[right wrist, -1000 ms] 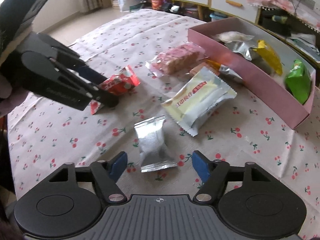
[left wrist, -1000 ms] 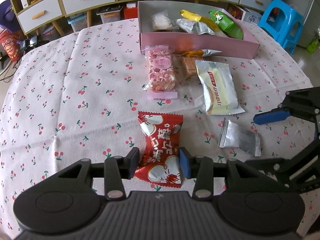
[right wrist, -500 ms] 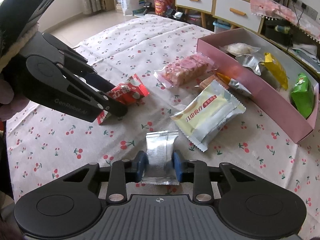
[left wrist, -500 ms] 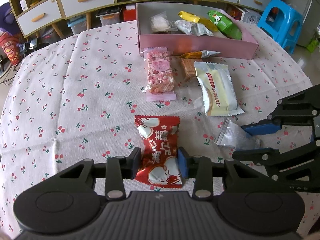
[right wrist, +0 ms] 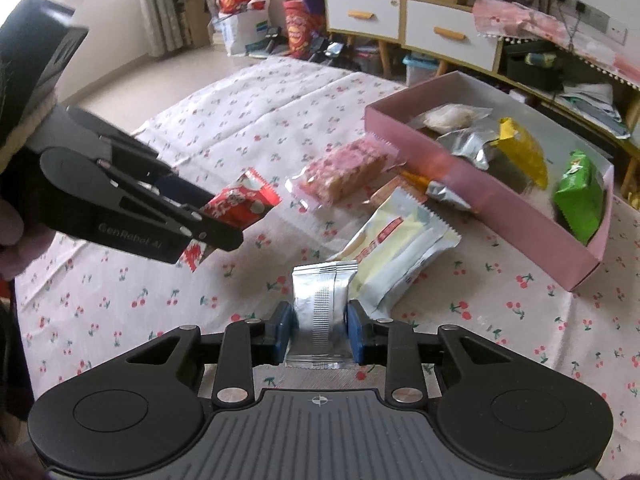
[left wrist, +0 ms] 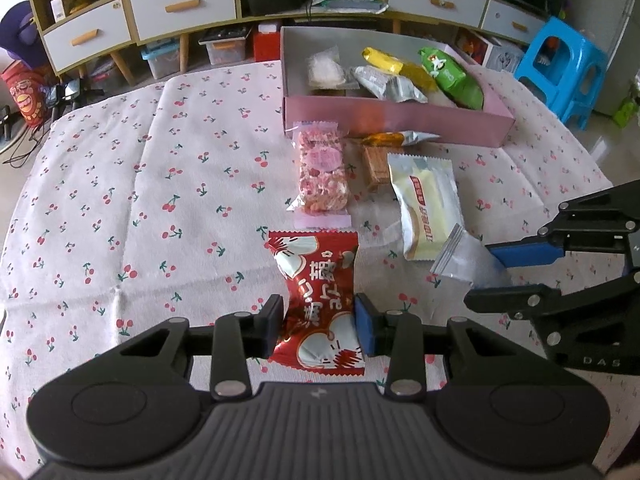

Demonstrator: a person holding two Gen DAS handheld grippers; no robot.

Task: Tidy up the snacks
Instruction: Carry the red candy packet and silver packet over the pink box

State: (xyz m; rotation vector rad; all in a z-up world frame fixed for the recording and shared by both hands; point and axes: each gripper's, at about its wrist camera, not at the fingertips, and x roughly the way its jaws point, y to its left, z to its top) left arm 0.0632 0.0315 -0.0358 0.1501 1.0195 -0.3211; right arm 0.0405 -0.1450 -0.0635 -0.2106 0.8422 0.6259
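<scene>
We see the left gripper (left wrist: pixel 318 322) clenched on a red snack packet (left wrist: pixel 318 300), its pads pressing both sides of the wrapper near the lower end. Its jaws have just been closing a little further, with the packet between them. From the right wrist view the red packet appears lifted at an angle above the tabletop (left wrist: pixel 120 208), which is covered by a white cloth printed with cherries.

The right gripper (right wrist: pixel 320 334) grasps a small silver packet (right wrist: pixel 322 312), blue pads tight against its two long edges. Its jaws have just been closing onto that packet.

Just beyond the silver packet lies a cream and silver packet (right wrist: pixel 394 258), the two overlapping in the right wrist view. Farther on rest a pink nougat bar in clear wrap (left wrist: pixel 322 174), a small brown biscuit pack (left wrist: pixel 376 166) and an orange and silver wrapper (left wrist: pixel 394 138), the last just beside the wall of a pink box (left wrist: pixel 400 124).

Inside the box we see a clear pack with something white (left wrist: pixel 324 70), a crumpled silver pack (left wrist: pixel 384 82), a yellow pack (left wrist: pixel 396 66) and a green pack (left wrist: pixel 452 78).

A blue plastic stool (left wrist: pixel 564 64) stands beyond the tabletop, to the right in the left wrist view.
</scene>
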